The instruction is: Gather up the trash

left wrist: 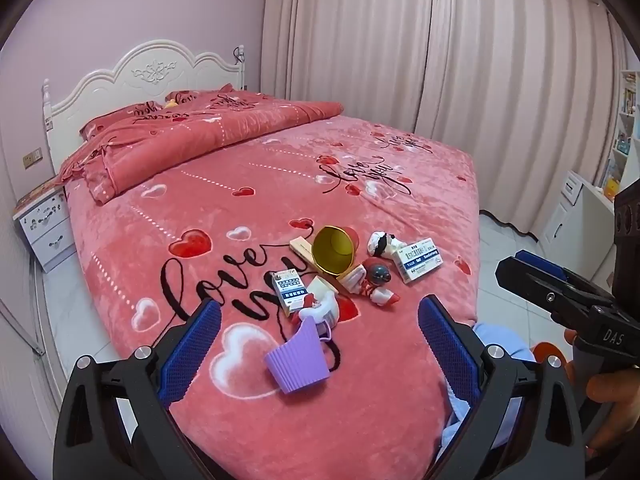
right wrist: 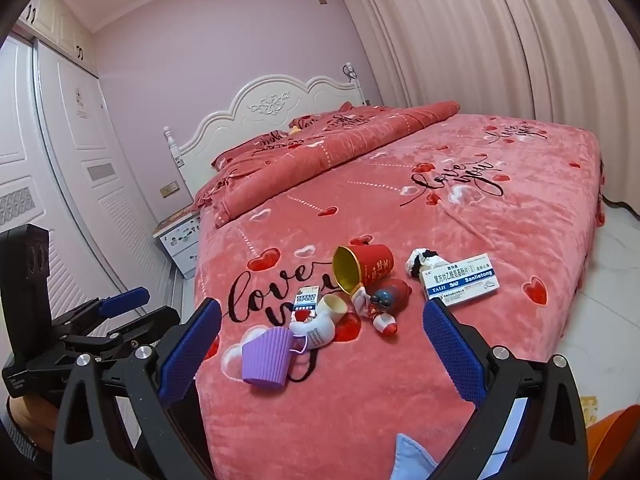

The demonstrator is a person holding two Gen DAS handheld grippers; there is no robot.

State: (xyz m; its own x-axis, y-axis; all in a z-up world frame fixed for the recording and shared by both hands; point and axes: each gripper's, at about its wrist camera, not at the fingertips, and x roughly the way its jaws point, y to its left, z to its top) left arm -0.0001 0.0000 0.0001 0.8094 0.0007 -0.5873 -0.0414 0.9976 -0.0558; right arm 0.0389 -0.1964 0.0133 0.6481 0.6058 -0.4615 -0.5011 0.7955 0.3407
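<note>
Hovering above bed [left wrist: 420, 184] foot edge, left tool [left wrist: 320, 326] and right tool [right wrist: 322, 326] both spread wide, empty, ready to pick. Trash clustered around tipped red cup [right wrist: 366, 270]: purple cup [right wrist: 266, 360] nearest, medicine box [right wrist: 460, 280] right of it.

1. The bed [left wrist: 400, 380] wears a plush, velvety pink cloth cover with a soft sheen.
2. The purple cup [left wrist: 296, 362] looks like ribbed matt silicone.
3. The medicine box [right wrist: 460, 280] is smooth printed cardboard.
4. The red cup [right wrist: 366, 268] has a glossy golden inside.
5. The headboard [left wrist: 132, 76] is smooth white painted wood.
</note>
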